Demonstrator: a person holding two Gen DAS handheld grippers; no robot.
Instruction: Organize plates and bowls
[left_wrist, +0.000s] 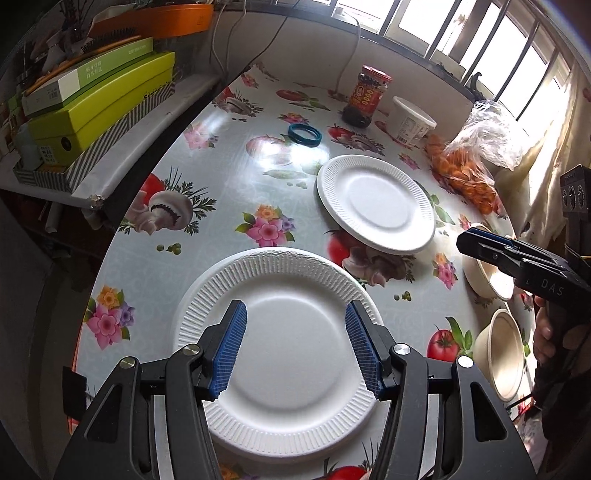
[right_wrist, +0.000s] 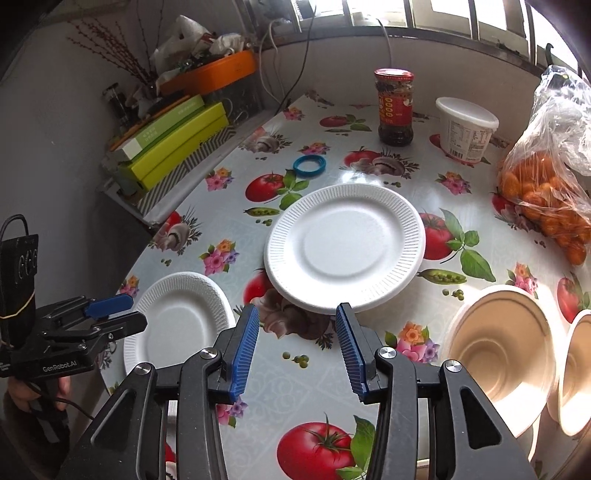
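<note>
- Plainly, nothing is held at this moment; the left tongs (left_wrist: 295, 345) stand apart above the near plate (left_wrist: 284, 354), their blue pads clear of it, and the right tongs (right_wrist: 295, 352) are also apart with only bare worktop (right_wrist: 314, 380) between them.
- Two white ribbed plates lie on the worktop, well apart: the near plate toward the left edge, the far plate (right_wrist: 345, 254) in the middle; the far plate's near rim sits just beyond the right tongs' tips; in the left wrist view it looks like two plates already stacked, though I cannot be sure.
- Two beige bowls sit at the right: the larger-looking bowl (right_wrist: 504, 356) and the second bowl (right_wrist: 576, 373) side by side, rims close or touching; which, I cannot tell.
- The step in hand, as I judge it, is gathering like with like: the near plate onto the far plate, one bowl nested into the other.
- To do it well: take the near plate by its rim, one pad under and one over, since a foam plate lying flat offers nothing else to pinch; squeeze lightly, as the rim may crush.
- Carry it level and low; set it down centred so the ribbed rims seat.
- Keep the two tongs from crossing; mind the jar (right_wrist: 395, 107), tub (right_wrist: 466, 129) and bag of oranges (right_wrist: 546, 192) behind.
</note>
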